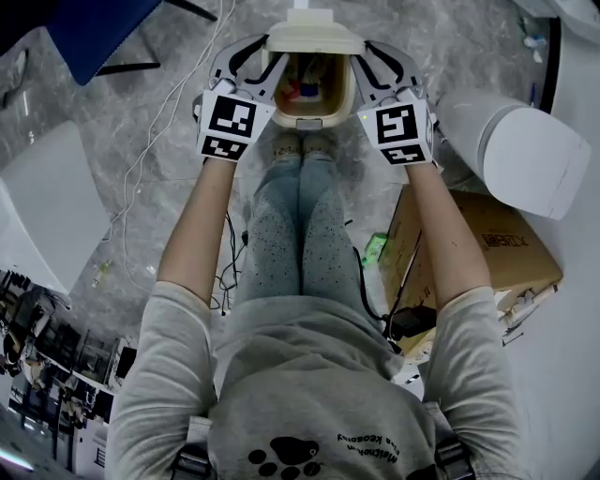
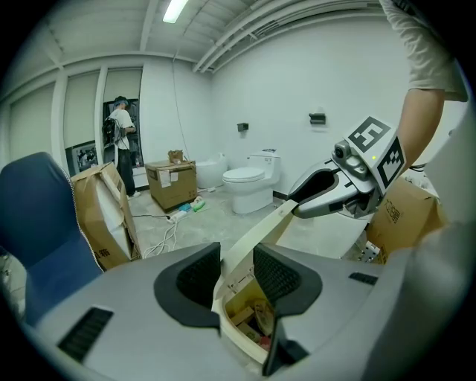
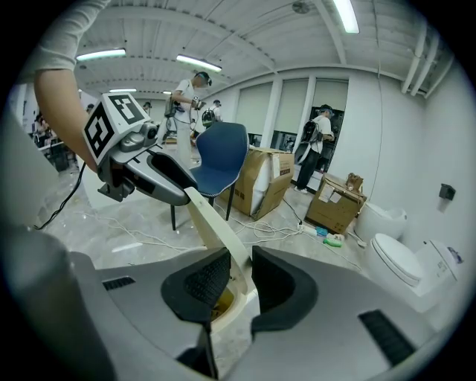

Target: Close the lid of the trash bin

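A cream trash bin [image 1: 323, 122] stands on the floor just ahead of the person's feet, with rubbish showing inside. Its lid [image 1: 314, 39] is raised at the far side. My left gripper [image 1: 274, 67] is shut on the lid's left edge and my right gripper [image 1: 359, 67] on its right edge. In the left gripper view the lid [image 2: 260, 231] runs as a cream strip between my left gripper's [image 2: 236, 275] pads up to the right gripper [image 2: 297, 208]. In the right gripper view the lid [image 3: 212, 223] passes between my right gripper's [image 3: 239, 279] pads toward the left gripper [image 3: 182, 195].
A white toilet [image 1: 525, 150] and a cardboard box [image 1: 497, 244] are close on the right. A blue chair [image 1: 94, 28] and loose cables [image 1: 169, 112] lie to the left. People stand by cardboard boxes [image 3: 260, 182] in the background.
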Demonstrator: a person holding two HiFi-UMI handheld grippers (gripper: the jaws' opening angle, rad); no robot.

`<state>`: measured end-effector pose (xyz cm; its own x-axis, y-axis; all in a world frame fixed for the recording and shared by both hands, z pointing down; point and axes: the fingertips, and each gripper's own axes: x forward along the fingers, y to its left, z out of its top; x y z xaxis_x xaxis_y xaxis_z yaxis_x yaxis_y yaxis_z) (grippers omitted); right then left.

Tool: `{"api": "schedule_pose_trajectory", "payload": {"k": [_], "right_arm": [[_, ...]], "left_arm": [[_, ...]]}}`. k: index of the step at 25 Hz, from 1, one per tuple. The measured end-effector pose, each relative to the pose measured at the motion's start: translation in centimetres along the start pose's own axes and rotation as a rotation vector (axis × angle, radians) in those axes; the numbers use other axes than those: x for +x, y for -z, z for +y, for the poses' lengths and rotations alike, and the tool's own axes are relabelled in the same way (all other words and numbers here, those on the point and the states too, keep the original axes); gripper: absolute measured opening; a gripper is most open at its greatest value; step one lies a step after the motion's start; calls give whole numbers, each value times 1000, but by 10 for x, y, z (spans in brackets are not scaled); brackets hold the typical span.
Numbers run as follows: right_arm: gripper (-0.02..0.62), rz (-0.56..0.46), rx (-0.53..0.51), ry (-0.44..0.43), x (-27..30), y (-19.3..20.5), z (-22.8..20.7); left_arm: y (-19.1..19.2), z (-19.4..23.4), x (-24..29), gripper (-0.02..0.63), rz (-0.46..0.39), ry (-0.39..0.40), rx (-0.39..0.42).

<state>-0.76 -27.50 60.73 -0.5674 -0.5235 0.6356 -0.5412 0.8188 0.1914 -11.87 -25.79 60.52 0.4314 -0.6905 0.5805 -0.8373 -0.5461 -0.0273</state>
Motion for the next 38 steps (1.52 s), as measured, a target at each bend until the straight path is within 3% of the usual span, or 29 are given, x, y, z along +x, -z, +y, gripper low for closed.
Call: {"api": "schedule_pose_trajectory", "payload": {"k": [38], "right_arm": [[133, 72, -113, -15, -20, 84, 88]], "left_arm": [[103, -68, -28, 167, 54, 65, 39]]}}
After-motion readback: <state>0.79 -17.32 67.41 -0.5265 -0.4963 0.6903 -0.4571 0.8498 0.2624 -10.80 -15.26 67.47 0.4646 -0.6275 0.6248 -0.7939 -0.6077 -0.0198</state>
